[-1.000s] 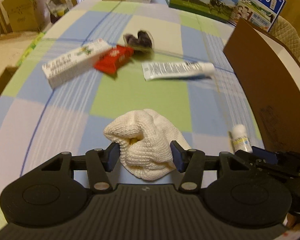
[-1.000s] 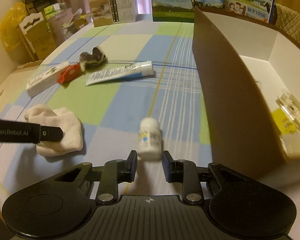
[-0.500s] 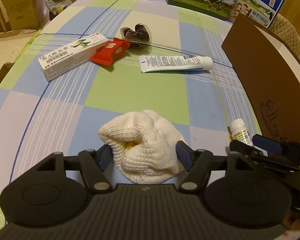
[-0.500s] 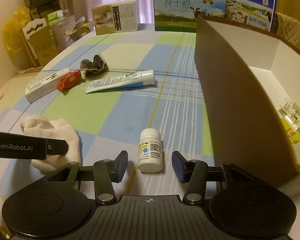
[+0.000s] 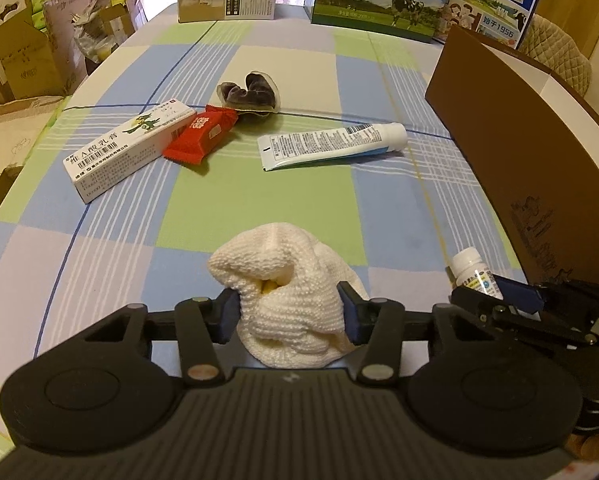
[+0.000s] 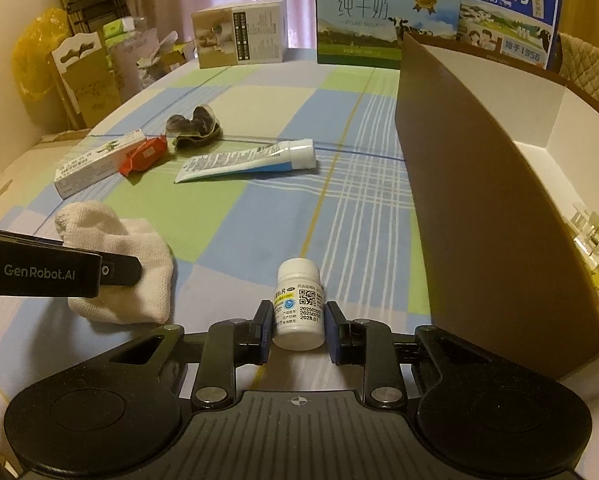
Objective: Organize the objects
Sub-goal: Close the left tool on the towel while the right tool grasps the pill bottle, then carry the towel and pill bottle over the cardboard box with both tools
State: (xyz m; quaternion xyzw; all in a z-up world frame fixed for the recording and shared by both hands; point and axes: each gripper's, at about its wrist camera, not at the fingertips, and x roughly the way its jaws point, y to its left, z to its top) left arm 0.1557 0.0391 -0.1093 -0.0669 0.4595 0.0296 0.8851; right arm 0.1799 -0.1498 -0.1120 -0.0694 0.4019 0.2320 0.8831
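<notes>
My left gripper (image 5: 289, 312) is shut on a white knitted cloth (image 5: 287, 292) that rests on the checked tablecloth; the cloth also shows in the right wrist view (image 6: 123, 264). My right gripper (image 6: 297, 330) has closed in around a small white pill bottle (image 6: 299, 304) that stands upright; its pads sit right at the bottle's sides. The bottle also shows in the left wrist view (image 5: 473, 270). A brown cardboard box (image 6: 479, 208) with a white inside stands open to the right.
Further back lie a toothpaste tube (image 5: 331, 146), a white ointment carton (image 5: 131, 148), a red snack packet (image 5: 201, 138) and a dark bagged item (image 5: 249, 94). Milk cartons (image 6: 387, 20) and a printed box (image 6: 239, 34) stand at the far edge.
My right gripper opened, moved forward around the pill bottle and narrowed onto it. My left gripper widened briefly, then closed again on the cloth.
</notes>
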